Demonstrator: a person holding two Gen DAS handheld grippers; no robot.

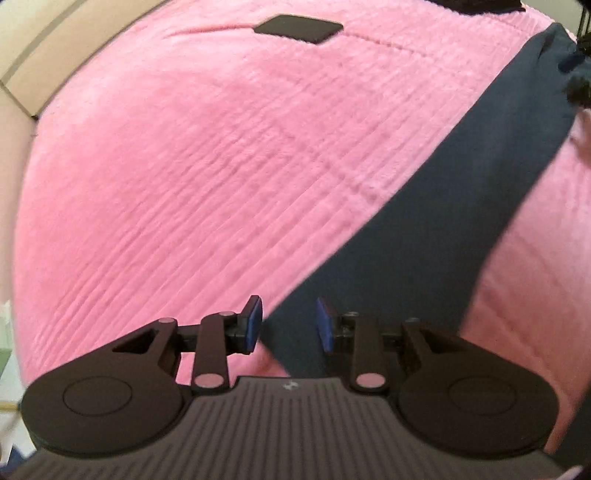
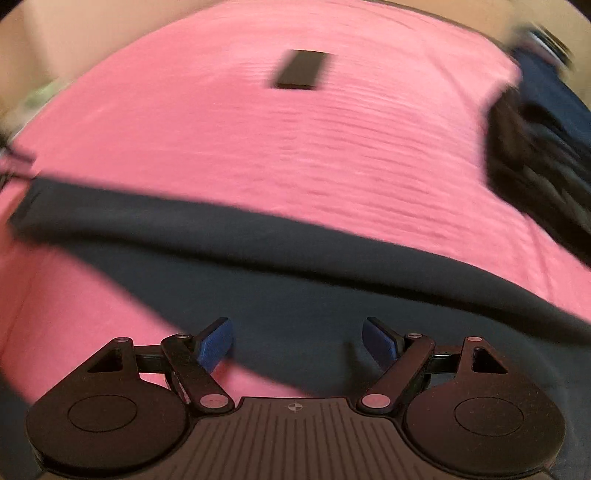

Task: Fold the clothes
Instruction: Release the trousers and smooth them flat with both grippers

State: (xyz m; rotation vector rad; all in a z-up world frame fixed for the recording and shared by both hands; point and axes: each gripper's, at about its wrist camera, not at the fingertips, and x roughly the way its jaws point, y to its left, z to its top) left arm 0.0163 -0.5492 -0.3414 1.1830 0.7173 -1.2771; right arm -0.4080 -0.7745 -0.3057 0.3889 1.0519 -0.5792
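Note:
A dark navy garment (image 1: pixel 436 206) lies stretched in a long band across a pink ribbed blanket (image 1: pixel 207 155). In the left wrist view it runs from the lower middle up to the right edge. My left gripper (image 1: pixel 290 325) is open, its blue pads over the garment's near end, nothing between them. In the right wrist view the same navy garment (image 2: pixel 280 273) spreads from the far left to the lower right. My right gripper (image 2: pixel 297 341) hangs open just above the cloth, holding nothing. This view is blurred.
A flat black rectangular object (image 1: pixel 299 27) lies on the pink blanket (image 2: pixel 258 147) farther away, also the black object (image 2: pixel 303 70) in the right view. A pile of dark clothes (image 2: pixel 539 147) sits at the right. A beige wall or floor (image 1: pixel 33 48) borders the blanket's left edge.

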